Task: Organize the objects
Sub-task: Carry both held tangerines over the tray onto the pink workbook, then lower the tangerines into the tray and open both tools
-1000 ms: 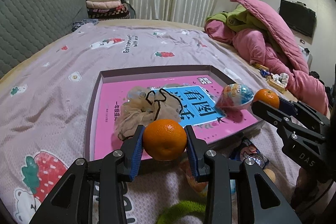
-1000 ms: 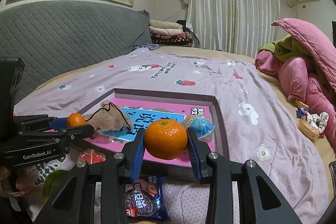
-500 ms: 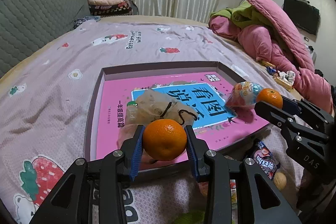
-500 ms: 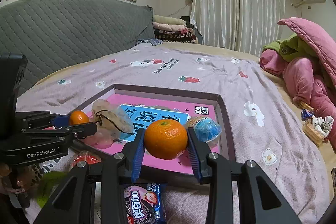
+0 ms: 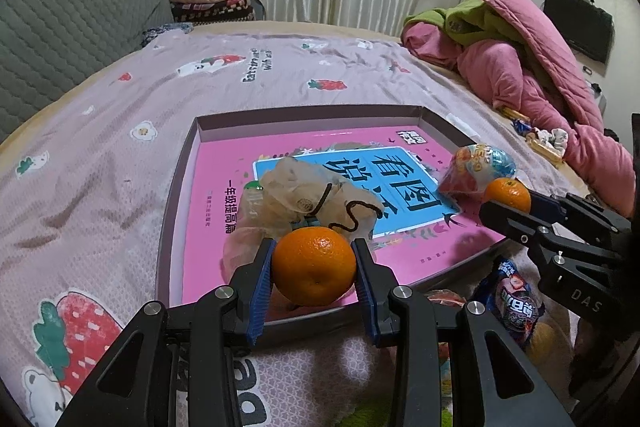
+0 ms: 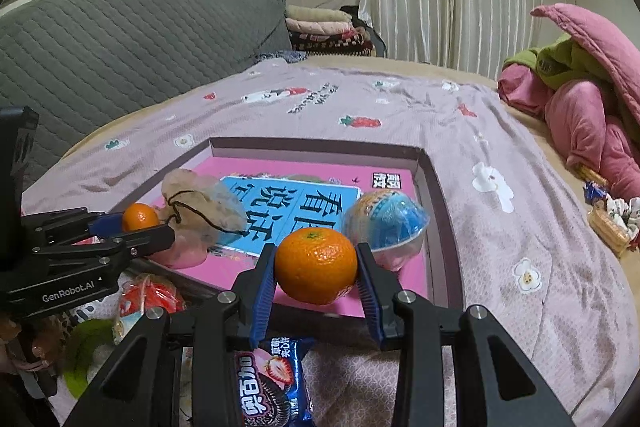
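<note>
Two oranges are the things in hand here, one in each gripper. The left gripper [image 5: 314, 263] is clenched on the first orange [image 5: 314, 265]; its blue pads press on both sides of the fruit. This orange hangs above the near edge of the tray [image 5: 178, 187], a shallow box with a pink book [image 5: 224, 163] lying flat inside it. The right gripper [image 6: 316, 265] grasps the second orange [image 6: 316, 265] in the same way, and this one is above the near right part of the tray, just in front of a round toy in clear wrapping [image 6: 386, 217] that lies on the book.

On the left part of the tray lies a beige mesh pouch [image 5: 308, 199] with a dark drawstring, just behind the first orange. Outside the tray, near its front edge, a blue biscuit packet [image 6: 272, 383] lies on the bed sheet [image 5: 100, 155], and beside it are a red wrapped snack [image 6: 150, 299] and something green [image 6: 86, 351] that I cannot identify. Far behind the tray, to the right, a pink quilt [image 5: 532, 67] is heaped up with a green cloth.
</note>
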`<state>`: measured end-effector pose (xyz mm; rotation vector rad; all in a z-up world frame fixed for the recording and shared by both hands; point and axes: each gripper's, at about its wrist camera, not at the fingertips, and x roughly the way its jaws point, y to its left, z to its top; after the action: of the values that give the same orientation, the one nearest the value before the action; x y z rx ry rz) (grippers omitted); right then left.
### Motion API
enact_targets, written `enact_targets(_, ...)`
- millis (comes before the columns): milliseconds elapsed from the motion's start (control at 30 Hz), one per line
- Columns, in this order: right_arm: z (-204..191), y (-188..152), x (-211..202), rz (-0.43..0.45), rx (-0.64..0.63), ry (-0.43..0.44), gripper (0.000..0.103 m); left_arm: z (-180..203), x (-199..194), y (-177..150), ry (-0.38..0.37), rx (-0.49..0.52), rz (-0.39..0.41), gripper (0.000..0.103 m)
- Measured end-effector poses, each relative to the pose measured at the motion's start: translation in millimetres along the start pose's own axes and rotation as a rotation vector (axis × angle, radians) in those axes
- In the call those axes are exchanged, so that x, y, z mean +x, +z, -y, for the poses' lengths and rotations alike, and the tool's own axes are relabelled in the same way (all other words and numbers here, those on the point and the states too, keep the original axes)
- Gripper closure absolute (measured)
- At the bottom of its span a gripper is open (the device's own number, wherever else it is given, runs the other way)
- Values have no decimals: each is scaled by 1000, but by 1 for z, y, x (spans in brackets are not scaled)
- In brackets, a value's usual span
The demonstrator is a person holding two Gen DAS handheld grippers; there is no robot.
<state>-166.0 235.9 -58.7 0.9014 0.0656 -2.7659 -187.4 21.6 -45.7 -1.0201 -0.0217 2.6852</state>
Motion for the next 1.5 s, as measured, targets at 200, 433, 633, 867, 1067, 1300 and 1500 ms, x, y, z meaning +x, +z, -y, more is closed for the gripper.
enact_targets(200,5,-2,8,-38,25,7,64,-3,4,2,5,-8,-7,64)
enact_targets(433,8,-1,13,-56,42,14,64,-9,11,5,5,-32,-27,65)
enact_targets(633,8,1,16,-64,35,17,64,-11,13,5,8,-35,-32,65)
enact_targets(867,6,3,19,-77,24,16,64,-11,15,5,8,-31,-37,64)
enact_targets(1067,7,5,27,-98,17,18,64,-13,17,8,7,-39,-42,65)
enact_targets(1300,8,7,33,-117,13,16,64,-13,21,10,12,-35,-52,65)
enact_targets(1500,10,9,37,-140,18,27,64,-11,23,10,17,-21,-72,64)
